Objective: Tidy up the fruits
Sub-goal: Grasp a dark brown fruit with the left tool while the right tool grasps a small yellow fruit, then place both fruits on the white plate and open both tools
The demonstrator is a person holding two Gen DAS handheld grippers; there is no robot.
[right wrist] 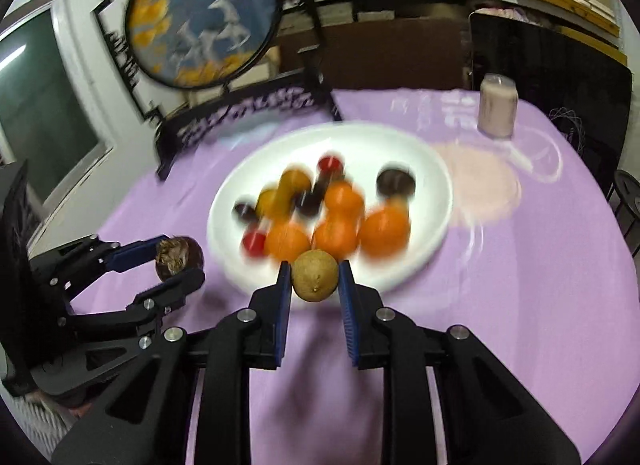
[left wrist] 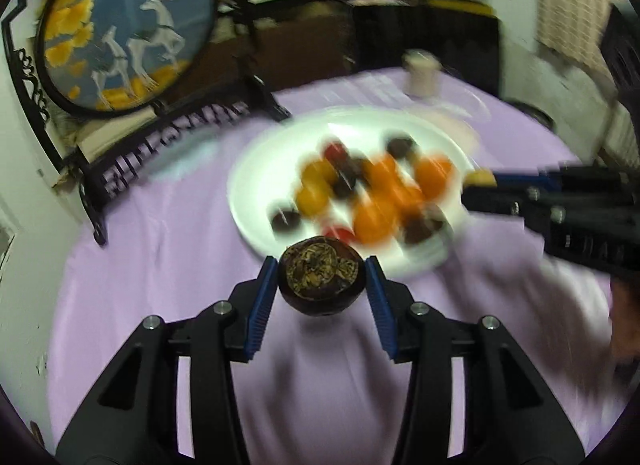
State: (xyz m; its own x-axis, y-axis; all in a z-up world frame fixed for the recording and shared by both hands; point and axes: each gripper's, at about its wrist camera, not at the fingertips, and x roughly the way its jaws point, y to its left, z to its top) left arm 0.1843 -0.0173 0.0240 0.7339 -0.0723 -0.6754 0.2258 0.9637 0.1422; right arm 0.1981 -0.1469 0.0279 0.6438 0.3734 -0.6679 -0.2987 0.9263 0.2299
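A white plate (left wrist: 256, 169) on the purple tablecloth holds several oranges (left wrist: 374, 221), dark mangosteens and small red fruits, all blurred. My left gripper (left wrist: 322, 279) is shut on a dark mangosteen (left wrist: 322, 285), held above the cloth at the plate's near edge. It also shows at the left in the right wrist view (right wrist: 176, 265). My right gripper (right wrist: 314, 279) is shut on a small tan longan (right wrist: 314, 275), just in front of the plate (right wrist: 400, 145). The right gripper also shows in the left wrist view (left wrist: 478, 185), at the plate's right edge.
A round painted screen on a black stand (left wrist: 128, 29) stands at the table's back left. A pale can (right wrist: 497, 111) and a clear glass plate (right wrist: 500, 181) are at the back right. A dark chair back (right wrist: 560, 77) is behind the table.
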